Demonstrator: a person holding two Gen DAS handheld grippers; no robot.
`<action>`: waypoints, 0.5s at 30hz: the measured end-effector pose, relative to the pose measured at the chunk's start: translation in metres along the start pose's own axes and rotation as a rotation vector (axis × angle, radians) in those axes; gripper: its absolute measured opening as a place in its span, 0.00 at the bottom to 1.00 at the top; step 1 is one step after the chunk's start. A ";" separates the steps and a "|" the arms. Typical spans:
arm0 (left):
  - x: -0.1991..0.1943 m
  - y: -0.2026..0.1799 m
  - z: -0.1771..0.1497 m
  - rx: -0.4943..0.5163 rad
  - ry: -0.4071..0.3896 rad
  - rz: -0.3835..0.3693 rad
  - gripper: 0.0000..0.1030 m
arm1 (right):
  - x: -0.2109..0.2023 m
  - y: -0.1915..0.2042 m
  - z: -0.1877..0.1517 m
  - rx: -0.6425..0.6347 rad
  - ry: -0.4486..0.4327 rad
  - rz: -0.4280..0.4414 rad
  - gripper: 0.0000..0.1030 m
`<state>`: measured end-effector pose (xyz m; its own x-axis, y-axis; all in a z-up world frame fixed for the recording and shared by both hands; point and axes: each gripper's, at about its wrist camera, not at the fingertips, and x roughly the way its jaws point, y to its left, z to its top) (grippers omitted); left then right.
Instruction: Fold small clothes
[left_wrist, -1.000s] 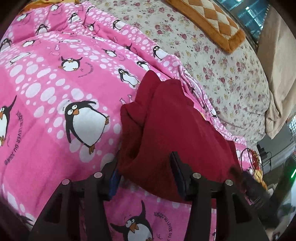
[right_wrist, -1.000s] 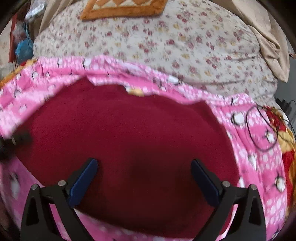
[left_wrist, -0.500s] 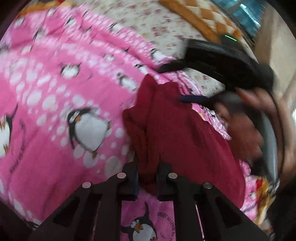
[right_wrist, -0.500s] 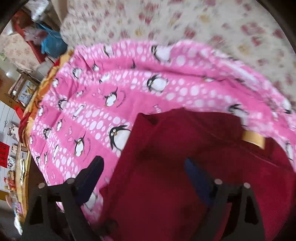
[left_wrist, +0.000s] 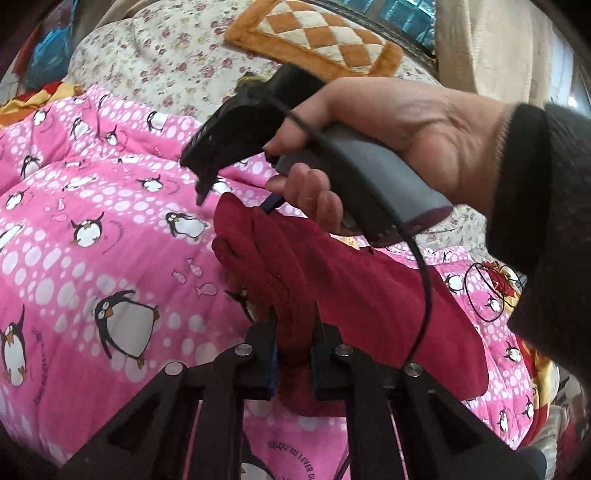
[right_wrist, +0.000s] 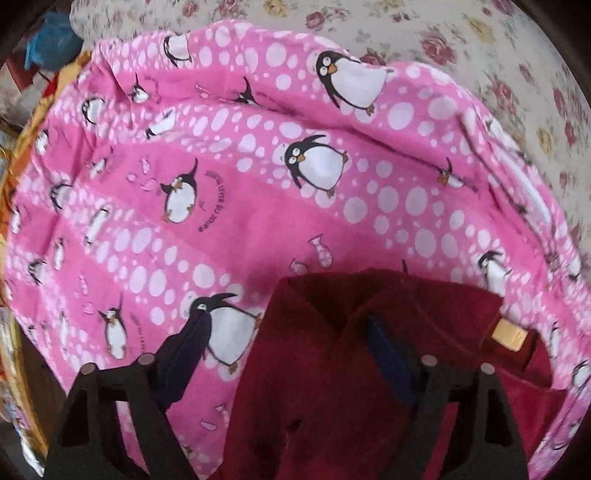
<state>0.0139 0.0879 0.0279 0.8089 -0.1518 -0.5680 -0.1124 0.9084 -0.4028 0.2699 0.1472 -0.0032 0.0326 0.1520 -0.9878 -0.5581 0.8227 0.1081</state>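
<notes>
A dark red garment lies on a pink penguin-print blanket. My left gripper is shut on the garment's near edge, with bunched cloth pinched between its jaws. My right gripper is open and hovers over the garment's far left corner, one finger over the blanket and one over the red cloth. In the left wrist view the right gripper and the hand holding it sit above the garment. A tan label shows on the garment.
A floral sheet covers the bed beyond the blanket. An orange checked cushion lies at the back. Beige cloth hangs at the right. A black cable loop lies on the blanket's right side.
My left gripper closed on the garment's near edge. My right gripper swung left from over the garment's middle to its far left corner and stayed open.
</notes>
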 end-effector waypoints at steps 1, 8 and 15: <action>-0.001 -0.001 -0.001 0.006 -0.003 -0.002 0.00 | 0.001 -0.001 0.001 -0.008 0.013 -0.031 0.66; -0.002 -0.006 -0.002 0.031 -0.016 -0.003 0.00 | 0.003 0.004 0.003 -0.056 0.045 -0.085 0.56; -0.004 -0.014 -0.004 0.063 -0.033 -0.001 0.00 | 0.018 0.012 0.000 -0.021 0.098 -0.115 0.68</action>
<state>0.0097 0.0742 0.0330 0.8279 -0.1408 -0.5429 -0.0755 0.9311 -0.3568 0.2643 0.1597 -0.0196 0.0166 0.0019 -0.9999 -0.5726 0.8198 -0.0079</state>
